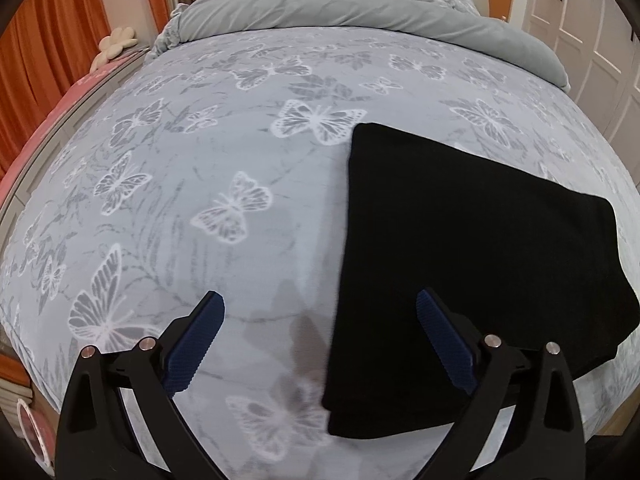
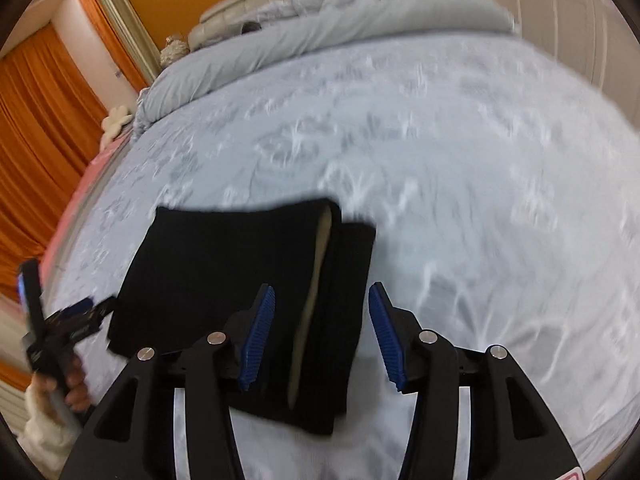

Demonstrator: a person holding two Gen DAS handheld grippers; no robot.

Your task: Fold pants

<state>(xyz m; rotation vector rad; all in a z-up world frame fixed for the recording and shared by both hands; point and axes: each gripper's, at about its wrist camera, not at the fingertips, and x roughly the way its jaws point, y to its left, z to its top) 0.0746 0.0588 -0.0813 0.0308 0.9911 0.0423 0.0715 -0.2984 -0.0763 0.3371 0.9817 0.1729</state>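
The black pants lie folded into a flat rectangle on the bed near its front edge. In the right wrist view the pants show a pale inner lining along the fold at their right side. My left gripper is open and empty, above the pants' left edge. My right gripper is open and empty, above the pants' right part. The left gripper also shows in the right wrist view, held in a hand beside the pants' left edge.
The bed has a light grey butterfly-print cover. A rolled grey duvet lies across the head end. Orange curtains hang at left and white wardrobe doors stand at right.
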